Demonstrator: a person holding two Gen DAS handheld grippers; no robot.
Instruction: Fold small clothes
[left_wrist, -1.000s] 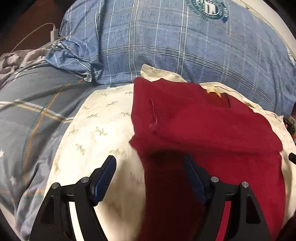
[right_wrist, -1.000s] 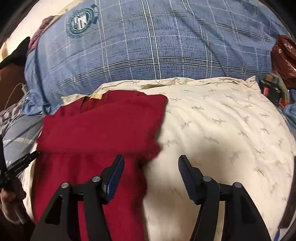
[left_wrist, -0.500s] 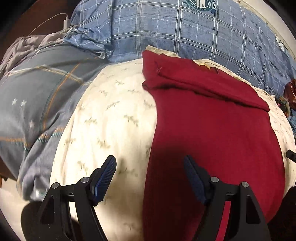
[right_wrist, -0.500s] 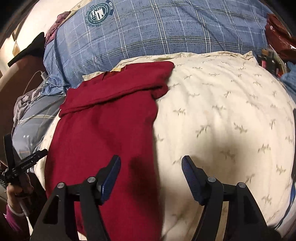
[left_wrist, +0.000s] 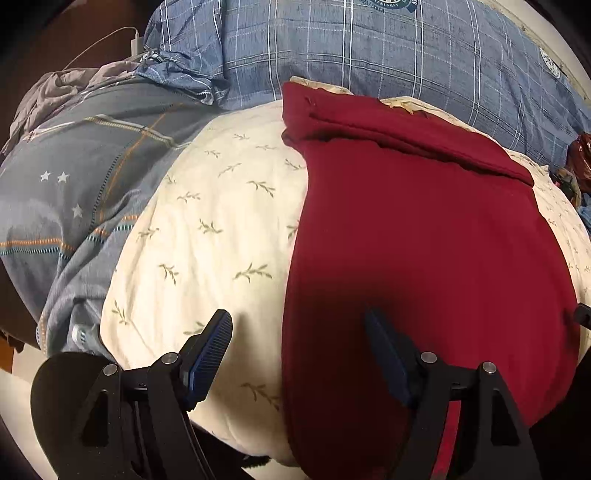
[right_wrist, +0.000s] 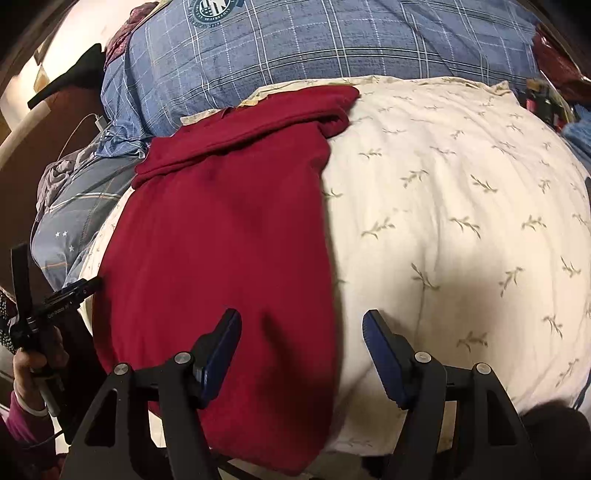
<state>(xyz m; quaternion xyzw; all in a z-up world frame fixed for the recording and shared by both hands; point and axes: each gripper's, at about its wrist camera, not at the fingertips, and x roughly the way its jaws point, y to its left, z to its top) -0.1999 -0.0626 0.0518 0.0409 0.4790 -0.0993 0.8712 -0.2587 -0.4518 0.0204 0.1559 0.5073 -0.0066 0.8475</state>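
Lying lengthwise on the cream leaf-print pillow (right_wrist: 461, 206), the red garment (right_wrist: 229, 240) had its far end folded over near the blue plaid pillow (right_wrist: 332, 40). Left claw (left_wrist: 297, 354) hung wide open, gripping nothing, straddling the garment's left edge. Right claw (right_wrist: 301, 354) was also wide open and empty, over the garment's right edge.

Left wrist cam looks fwd along its own black fingers, low and close over the cream leaf-print pillow (left_wrist: 221, 221), aimed at the blue plaid pillow (left_wrist: 369, 55) behind. Right wrist cam does likewise from the other side. Both share the dark red knit garment (left_wrist: 424, 240) (right_wrist: 229, 229): right of centre in left view, left of centre in right view.
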